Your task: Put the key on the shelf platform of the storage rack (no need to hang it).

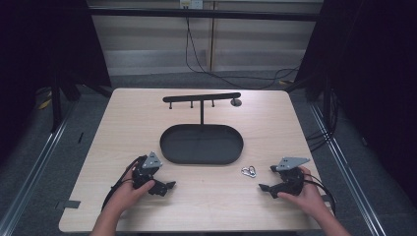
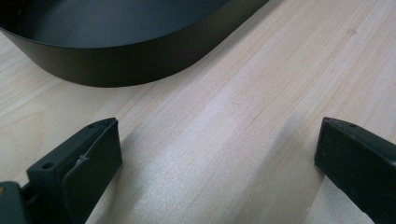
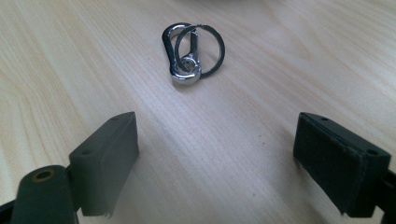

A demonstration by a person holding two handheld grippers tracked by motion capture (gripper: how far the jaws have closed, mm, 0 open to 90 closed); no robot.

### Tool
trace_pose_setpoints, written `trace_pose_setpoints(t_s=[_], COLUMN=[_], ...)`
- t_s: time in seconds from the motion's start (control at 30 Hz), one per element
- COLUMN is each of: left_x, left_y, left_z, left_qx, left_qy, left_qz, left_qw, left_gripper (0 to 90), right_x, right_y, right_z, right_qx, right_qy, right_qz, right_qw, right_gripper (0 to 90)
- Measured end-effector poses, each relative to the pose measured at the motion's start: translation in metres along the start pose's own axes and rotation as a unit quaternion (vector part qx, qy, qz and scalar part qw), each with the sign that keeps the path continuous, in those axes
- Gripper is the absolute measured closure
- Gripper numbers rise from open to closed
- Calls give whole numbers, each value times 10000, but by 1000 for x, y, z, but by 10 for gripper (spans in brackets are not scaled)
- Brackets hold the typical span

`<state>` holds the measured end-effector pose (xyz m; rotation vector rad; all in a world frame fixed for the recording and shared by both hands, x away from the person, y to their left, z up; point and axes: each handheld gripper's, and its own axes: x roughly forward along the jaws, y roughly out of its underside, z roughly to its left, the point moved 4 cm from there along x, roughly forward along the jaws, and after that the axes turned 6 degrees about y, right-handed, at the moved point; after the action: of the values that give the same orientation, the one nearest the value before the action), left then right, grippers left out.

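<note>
On a pale wooden table [image 1: 123, 123], largest item noted first: black oval tray [image 1: 201, 143] at centre, with a T-shaped hanger stand [image 1: 201, 98] rising from its far edge, crossbar level, small pegs hanging below the bar. Tray wall [image 2: 116, 65] also seen close ahead of the left gripper, nothing visible inside it.

Near the front edge, left gripper [image 1: 167, 187] held low over the table just beside the tray's near-left corner, jaws spread wide, bare wood between them, nothing gripped. Left hand [image 1: 129, 192] wrapped round the body from behind, forearm entering from the bottom edge.

At the right, right gripper [image 1: 265, 188] likewise low and roughly level, pointed inward toward the table's middle. Jaws parted to full width, nothing between the pads [image 3: 109, 158]. Right hand [image 1: 304, 192] closed around the handle, wrist straight.

Smallest item: silver carabiner clip with key ring [image 1: 249, 171], lying flat on the wood just off the tray's near-right rim, between tray and right gripper, apart from both. Seen straight ahead of the right jaws [image 3: 190, 53], centred in the gap but beyond the tips, ring overlapping the clip.

Judged step: approach, pick not yet begun. Next move judged to call for an advance of the right gripper until the clip sits between the pads, then a low, square close; flat thin metal on wood likely to slide or tip if pinched off centre. Probable destination a peg on the stand.
</note>
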<state>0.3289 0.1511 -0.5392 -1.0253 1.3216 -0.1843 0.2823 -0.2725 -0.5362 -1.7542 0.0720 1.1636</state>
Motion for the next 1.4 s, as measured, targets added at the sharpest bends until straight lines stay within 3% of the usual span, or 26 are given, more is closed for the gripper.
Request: trace_pose_setpoints(t_s=[0.13,0.23,0.27,0.47,0.67,0.7,0.77,0.97,1.13,1.33,1.4], left_x=[0,0,0,0,0,0,0,0,0,0,0], left_y=[0,0,0,0,0,0,0,0,0,0,0], left_z=[0,0,0,0,0,0,0,0,0,0,0], left_qx=[-1,4,4,3,4,4,4,5,5,7,5], left_qy=[0,0,2,2,2,1,2,2,1,1,1], left_qz=[-1,4,7,5,6,5,7,8,8,9,7], left_qw=[10000,10000,10000,10000,10000,10000,10000,10000,10000,10000,10000], left_gripper=[4,3,2,1,2,1,2,2,2,2,2], right_x=[-1,-3,-5,-4,1,5,9,15,22,35,37], right_y=[-3,-7,-12,-25,-45,-50,-54,-64,-72,-74,-76], right_z=[2,4,5,7,12,15,15,12,8,13,16], right_qx=[13,-64,-114,-266,-521,-625,-729,-629,-593,-777,-757], right_qy=[17,-18,-71,-104,-145,-124,-124,-211,-260,-346,-393], right_qz=[223,556,881,1265,1657,1793,1846,1840,1950,2115,2093], right_qw=[9997,9984,9960,9916,9847,9817,9800,9807,9787,9737,9741], right_gripper=[159,200,225,265,352,367,383,443,466,458,493])
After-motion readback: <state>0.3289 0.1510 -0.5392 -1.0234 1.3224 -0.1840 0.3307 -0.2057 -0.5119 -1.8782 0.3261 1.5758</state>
